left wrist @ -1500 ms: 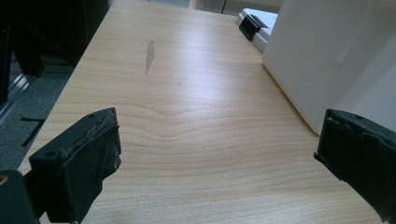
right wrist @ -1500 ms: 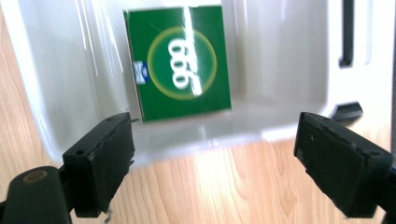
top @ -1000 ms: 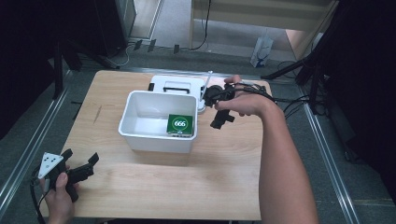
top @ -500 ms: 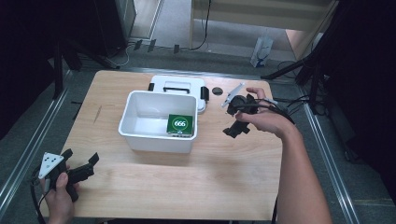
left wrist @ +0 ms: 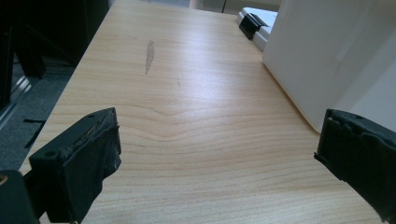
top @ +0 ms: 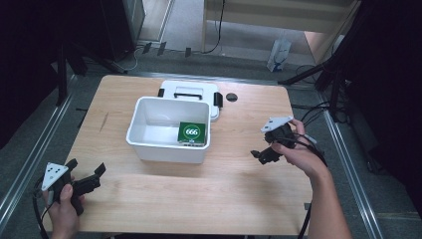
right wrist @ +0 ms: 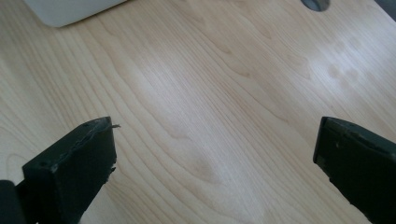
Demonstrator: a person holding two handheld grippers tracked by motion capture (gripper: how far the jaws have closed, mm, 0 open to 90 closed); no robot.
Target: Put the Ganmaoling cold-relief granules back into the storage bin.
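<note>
Right claw [top: 263, 149] spread wide and empty, pulled back from behind the bin to bare worktop [top: 224, 189].

It has swung away from the white lid [top: 171, 89]; the green packet [top: 191, 133] lies inside the white bin [top: 149, 149], so a placement looks finished. Left claw [top: 84, 179] hangs open, empty, at the near-left corner.

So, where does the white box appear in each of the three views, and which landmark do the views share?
High view: the white box stands at the table's middle, left of centre, open, with a green card inside.
Left gripper view: its white wall fills the upper right, beyond the right jaw.
Right gripper view: one rounded corner at the top left edge.
Shared landmark: the light wooden table.
</note>
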